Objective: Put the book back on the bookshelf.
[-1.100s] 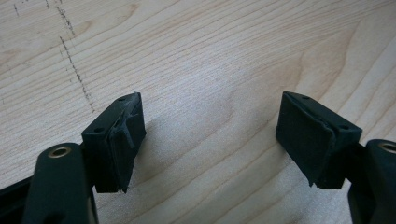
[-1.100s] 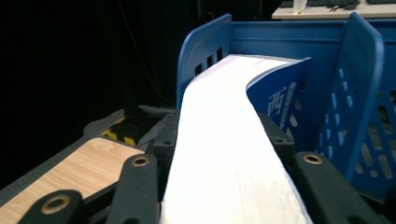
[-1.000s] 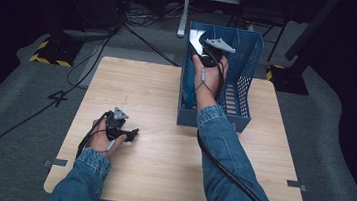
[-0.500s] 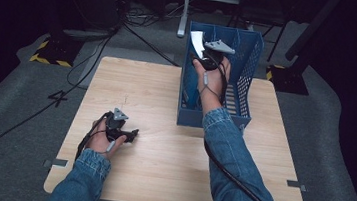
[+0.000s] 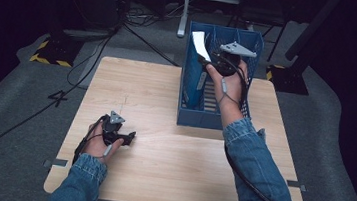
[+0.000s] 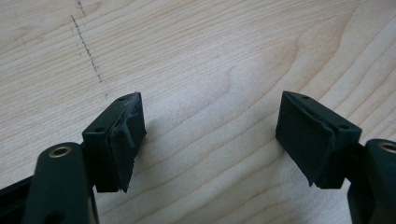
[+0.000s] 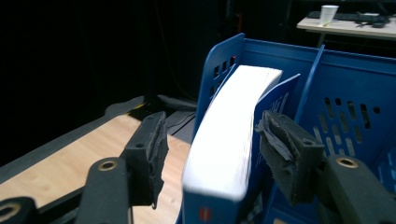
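Jaws of the right gripper (image 7: pixel 210 158) have just been opening and are parted around a blue book (image 7: pixel 224 144), pads clear of it. It is stood leaning in the blue rack (image 5: pixel 249 42) on the table (image 5: pixel 168 175). Left gripper (image 6: pixel 210 135) is held open over bare wood.

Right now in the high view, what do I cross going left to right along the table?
Left gripper resting on the wooden table → blue book standing in the blue rack → right gripper, jaws just opened off the book.
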{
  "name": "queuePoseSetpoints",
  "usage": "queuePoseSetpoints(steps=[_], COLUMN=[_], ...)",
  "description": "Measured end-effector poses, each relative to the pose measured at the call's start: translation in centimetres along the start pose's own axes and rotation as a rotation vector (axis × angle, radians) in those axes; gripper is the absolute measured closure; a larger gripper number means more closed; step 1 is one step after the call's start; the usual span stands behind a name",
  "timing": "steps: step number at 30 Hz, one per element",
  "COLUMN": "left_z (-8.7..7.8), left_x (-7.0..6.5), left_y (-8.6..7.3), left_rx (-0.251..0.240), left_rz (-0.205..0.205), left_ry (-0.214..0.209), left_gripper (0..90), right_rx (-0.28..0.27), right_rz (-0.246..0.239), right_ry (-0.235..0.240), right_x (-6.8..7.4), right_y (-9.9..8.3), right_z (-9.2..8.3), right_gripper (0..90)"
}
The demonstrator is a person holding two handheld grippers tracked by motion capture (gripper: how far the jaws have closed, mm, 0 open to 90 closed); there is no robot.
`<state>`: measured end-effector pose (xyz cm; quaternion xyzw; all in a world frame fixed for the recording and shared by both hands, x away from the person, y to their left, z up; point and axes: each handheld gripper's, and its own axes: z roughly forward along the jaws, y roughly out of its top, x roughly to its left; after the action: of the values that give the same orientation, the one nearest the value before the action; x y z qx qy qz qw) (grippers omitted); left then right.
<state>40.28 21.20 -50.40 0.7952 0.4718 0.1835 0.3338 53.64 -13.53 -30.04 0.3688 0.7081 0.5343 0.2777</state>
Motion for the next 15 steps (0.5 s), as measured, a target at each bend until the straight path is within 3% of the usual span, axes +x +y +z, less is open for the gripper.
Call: queuePoseSetpoints(steps=[8,15], left_z=[-0.4,-0.2], left_x=[0.2,0.4], left_y=[-0.4,-0.3], left_rx=[-0.003,-0.002], left_rz=[-0.013,-0.012], left_ry=[0.009,0.004], left_gripper=[24.3,23.6], right_rx=[0.035,0.038], right_rz=[-0.031,-0.03], right_ry=[0.051,0.082], right_x=[-0.4,-0.9], right_y=[0.1,-0.6], right_z=[-4.7,-8.7], right_gripper=[40.9,39.7])
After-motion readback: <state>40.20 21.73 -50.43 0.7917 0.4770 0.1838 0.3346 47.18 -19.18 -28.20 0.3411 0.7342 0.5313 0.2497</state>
